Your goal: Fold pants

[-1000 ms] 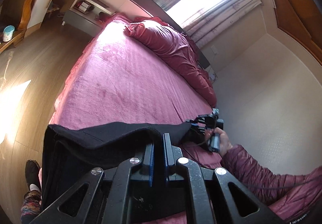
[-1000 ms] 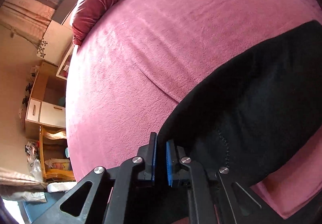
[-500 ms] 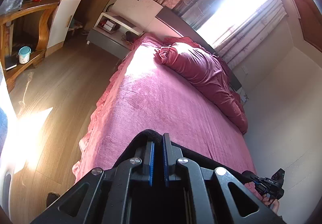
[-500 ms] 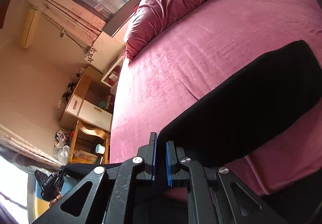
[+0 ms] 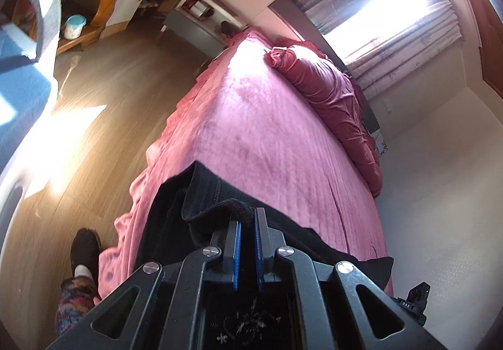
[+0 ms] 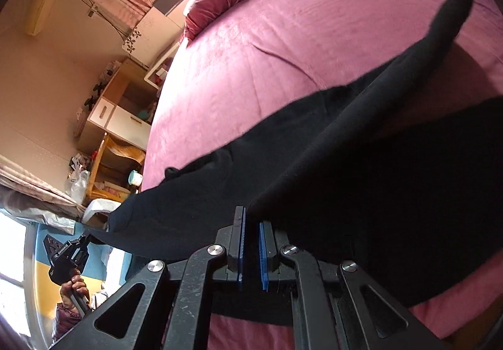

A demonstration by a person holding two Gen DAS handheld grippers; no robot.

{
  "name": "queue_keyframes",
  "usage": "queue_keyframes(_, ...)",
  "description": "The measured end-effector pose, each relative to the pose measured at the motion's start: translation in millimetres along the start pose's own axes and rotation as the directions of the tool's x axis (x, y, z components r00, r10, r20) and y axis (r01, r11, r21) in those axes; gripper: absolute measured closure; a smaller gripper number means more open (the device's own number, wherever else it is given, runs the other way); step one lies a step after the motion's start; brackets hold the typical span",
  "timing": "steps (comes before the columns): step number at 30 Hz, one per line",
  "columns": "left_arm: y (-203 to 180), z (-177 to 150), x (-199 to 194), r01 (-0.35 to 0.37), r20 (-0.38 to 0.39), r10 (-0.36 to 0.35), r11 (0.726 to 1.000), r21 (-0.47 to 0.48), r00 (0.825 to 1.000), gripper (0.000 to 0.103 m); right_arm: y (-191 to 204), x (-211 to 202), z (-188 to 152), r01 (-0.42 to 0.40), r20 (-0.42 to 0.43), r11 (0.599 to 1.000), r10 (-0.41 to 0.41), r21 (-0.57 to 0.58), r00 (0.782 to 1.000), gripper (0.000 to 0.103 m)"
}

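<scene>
While clamped on a raised fold of the black pants [image 5: 220, 218], left gripper [image 5: 246, 218] over the pink bed [image 5: 267, 136]. Right gripper [image 6: 251, 224] likewise clenched on pants fabric. No legible labels; lettering on gripper body unreadable.

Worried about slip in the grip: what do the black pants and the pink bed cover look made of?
Pants: soft matte knit, likely fleece or cotton jersey; it drapes limply and shows a stitched hem. Bed cover: plush, velvety pile, probably polyester fleece; brushed streaks catch the window light.
</scene>
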State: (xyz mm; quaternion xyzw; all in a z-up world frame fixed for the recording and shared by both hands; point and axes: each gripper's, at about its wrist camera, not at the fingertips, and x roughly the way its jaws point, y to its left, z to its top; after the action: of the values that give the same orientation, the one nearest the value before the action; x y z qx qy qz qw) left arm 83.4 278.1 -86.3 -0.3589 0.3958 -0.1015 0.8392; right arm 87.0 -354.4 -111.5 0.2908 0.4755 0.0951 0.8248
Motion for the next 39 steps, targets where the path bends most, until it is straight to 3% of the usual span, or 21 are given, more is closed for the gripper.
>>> queue_keyframes(6,45.2,-48.6,8.8,-0.084,-0.102,0.073,0.991,-0.107,0.992,0.095,-27.3,29.5,-40.9,0.082,-0.094,0.997,-0.080,0.013,0.992,0.096)
queue_keyframes(10,63.0,-64.7,4.0,-0.079,-0.122,0.054,0.975,-0.206,0.991,0.089,-40.0,44.3,-47.4,0.102,-0.114,0.994,-0.097,0.033,0.989,0.096)
queue_keyframes(12,74.3,-68.8,-1.8,-0.050,-0.116,0.015,0.954,-0.297,0.993,0.075,-42.0,49.3,-47.6,0.107,-0.117,0.994,-0.102,0.035,0.988,0.096)
queue_keyframes(15,89.6,-77.6,-6.1,-0.027,-0.119,-0.024,0.910,-0.413,0.993,0.070,-42.8,59.3,-44.3,0.117,-0.119,0.992,-0.113,0.034,0.986,0.096)
queue_keyframes(18,93.3,-85.3,-4.9,-0.035,-0.136,-0.028,0.896,-0.443,0.990,0.069,-43.5,66.3,-45.3,0.123,-0.123,0.992,-0.117,0.038,0.985,0.096)
queue_keyframes(20,92.1,-87.6,-3.2,-0.043,-0.142,-0.023,0.894,-0.446,0.990,0.070,-41.9,68.8,-47.9,0.121,-0.120,0.992,-0.116,0.042,0.986,0.096)
queue_keyframes(22,87.9,-87.0,-1.6,-0.085,-0.145,0.026,0.906,-0.415,0.989,0.074,-42.4,68.4,-50.2,0.124,-0.119,0.991,-0.119,0.039,0.986,0.096)
queue_keyframes(24,83.1,-84.0,-0.9,-0.079,-0.140,0.027,0.920,-0.385,0.990,0.083,-38.8,65.5,-48.5,0.127,-0.111,0.992,-0.123,0.027,0.986,0.096)
queue_keyframes(26,73.4,-77.8,-4.6,-0.078,-0.124,0.039,0.940,-0.331,0.991,0.090,-36.7,48.6,-49.8,0.111,-0.087,0.994,-0.109,0.014,0.990,0.096)
queue_keyframes(30,64.6,-67.5,-12.7,-0.074,-0.112,0.045,0.959,-0.274,0.993,0.092,-26.1,17.4,-51.9,0.079,-0.044,0.997,-0.080,-0.018,0.996,0.097)
queue_keyframes(39,82.0,-85.0,-4.6,-0.179,-0.190,0.132,0.950,-0.257,0.973,0.093,-44.3,33.8,-80.4,0.133,-0.127,0.991,-0.133,-0.001,0.983,0.097)
